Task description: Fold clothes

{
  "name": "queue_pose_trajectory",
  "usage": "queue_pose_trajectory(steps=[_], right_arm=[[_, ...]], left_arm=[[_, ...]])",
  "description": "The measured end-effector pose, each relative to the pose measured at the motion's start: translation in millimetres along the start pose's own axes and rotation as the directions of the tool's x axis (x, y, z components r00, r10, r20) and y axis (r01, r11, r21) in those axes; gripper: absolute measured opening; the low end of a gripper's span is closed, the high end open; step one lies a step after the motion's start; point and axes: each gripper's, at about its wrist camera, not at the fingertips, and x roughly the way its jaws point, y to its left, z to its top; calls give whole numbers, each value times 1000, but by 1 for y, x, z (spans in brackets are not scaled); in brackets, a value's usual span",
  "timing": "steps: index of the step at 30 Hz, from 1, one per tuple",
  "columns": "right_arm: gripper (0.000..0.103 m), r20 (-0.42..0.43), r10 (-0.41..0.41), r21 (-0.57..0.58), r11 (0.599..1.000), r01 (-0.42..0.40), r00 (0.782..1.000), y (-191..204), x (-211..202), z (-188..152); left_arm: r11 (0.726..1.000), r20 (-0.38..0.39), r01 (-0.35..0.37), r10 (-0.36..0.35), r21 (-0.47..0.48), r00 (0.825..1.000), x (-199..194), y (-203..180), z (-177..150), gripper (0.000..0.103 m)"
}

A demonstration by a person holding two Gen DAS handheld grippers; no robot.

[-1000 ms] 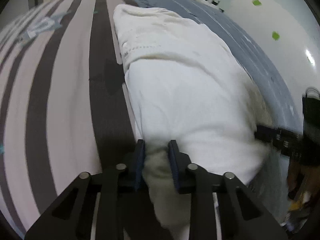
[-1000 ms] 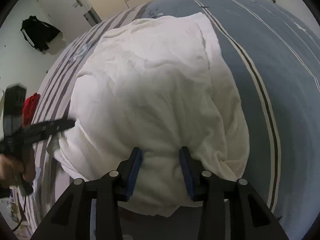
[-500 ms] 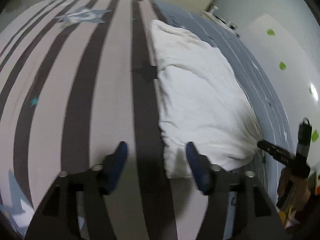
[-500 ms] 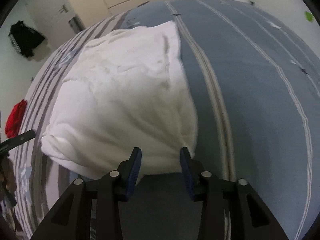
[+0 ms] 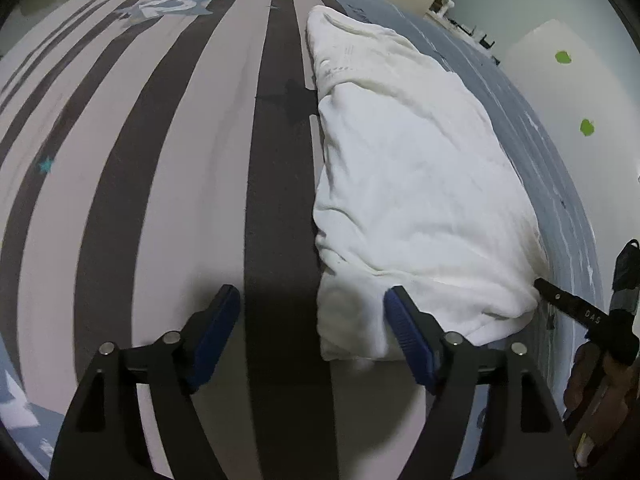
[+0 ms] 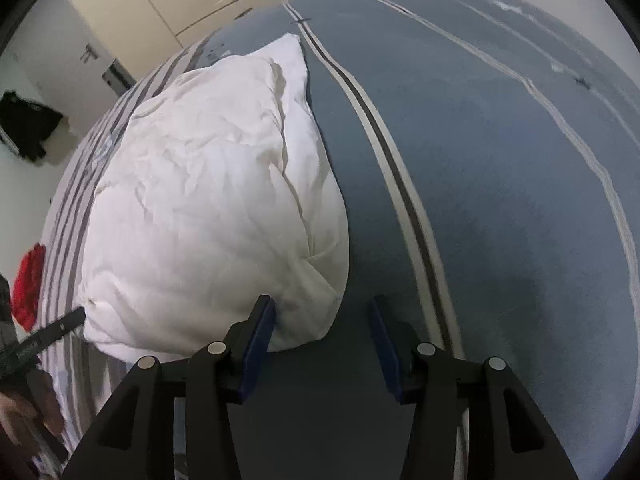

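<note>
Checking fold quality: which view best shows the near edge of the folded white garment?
The left wrist view: the white garment shows its whole near edge, corner to corner. In the right wrist view that edge is partly hidden behind the right gripper's fingers.

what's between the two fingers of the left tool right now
In the left wrist view, the left tool, jaws just opened, spans bare striped bedspread and the near-left corner of the folded white garment, which neither pad grips.
</note>
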Motion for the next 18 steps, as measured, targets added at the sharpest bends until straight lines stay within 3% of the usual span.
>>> queue_pose_trajectory(steps=[4, 7, 8, 10, 11, 12, 13, 15, 18], right_arm=[[48, -3, 43, 1, 999, -43, 999, 3, 4, 3], [50, -21, 57, -13, 998, -57, 998, 8, 13, 6], [51, -19, 61, -13, 998, -61, 998, 9, 15, 7], [55, -15, 74, -13, 997, -74, 997, 14, 18, 10], [55, -12, 84, -15, 996, -84, 996, 16, 19, 11], [48, -11, 98, -7, 995, -98, 995, 16, 20, 11], [32, -10, 112, 2, 994, -112, 994, 17, 20, 10], [15, -8, 135, 13, 991, -135, 991, 17, 17, 9], [12, 1, 163, 18, 986, -163, 987, 17, 5, 8]], left_arm=[[997, -1, 73, -73, 12, 997, -3, -9, -3, 74], [996, 4, 70, -71, 58, 998, 2, -19, -7, 72], [996, 9, 70, -71, 57, 997, 3, -19, -8, 67], [996, 19, 65, -66, 55, 998, 5, -20, -8, 47], [997, 22, 59, -60, 51, 998, 6, -18, -8, 30], [997, 24, 68, -69, 38, 997, 4, -16, -7, 15], [996, 28, 84, -85, 22, 996, 1, -14, -5, 14], [996, 49, 82, -84, 40, 995, -10, -15, -3, 11], [995, 64, 90, -93, 42, 994, -24, -12, -3, 10]])
